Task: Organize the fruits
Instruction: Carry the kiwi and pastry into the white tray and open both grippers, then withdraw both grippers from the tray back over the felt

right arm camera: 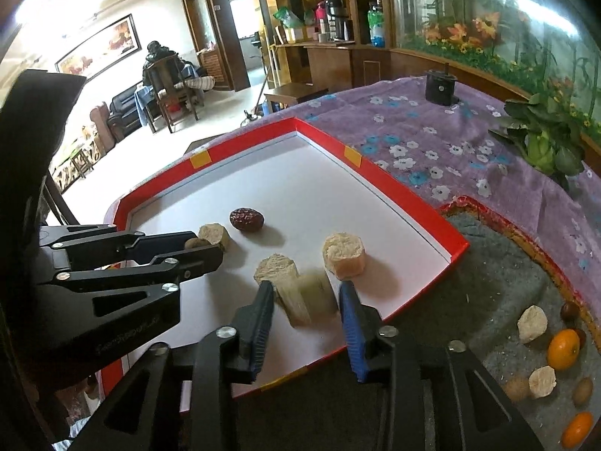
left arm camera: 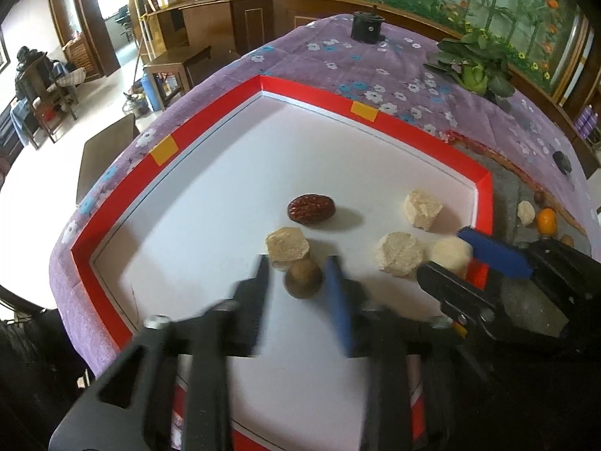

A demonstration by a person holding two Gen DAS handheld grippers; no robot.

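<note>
Step in hand, as judged: setting fruit pieces down inside the red tray (right arm camera: 379, 176), both tools working over its near half. To do it well: lower each piece fully onto the white floor before parting the fingers, keep clear of neighbouring pieces, withdraw straight back so nothing rolls. Left tool (left arm camera: 298, 274): moderately open, fingers either side of a brown round fruit (left arm camera: 303, 281); fruit sits between them on the tray floor, contact with the pads not clear owing to blur. Fruit touches or nearly touches a tan chunk (left arm camera: 287, 246) just behind; risk of nudging it. Right tool (right arm camera: 306, 300): moderately open, a pale cylinder (right arm camera: 317, 293) between the fingers, blurred; grip or release cannot be told. A second pale chunk (right arm camera: 278, 268) lies against the left finger. Already in tray: red date (right arm camera: 246, 219), tan block (right arm camera: 343, 255). Still outside, on the grey mat (right arm camera: 469, 300) to the right: oranges (right arm camera: 562, 349), more pale chunks, small brown fruits. Task judged partway. Worktop covered with a purple floral cloth (right arm camera: 432, 143).
</note>
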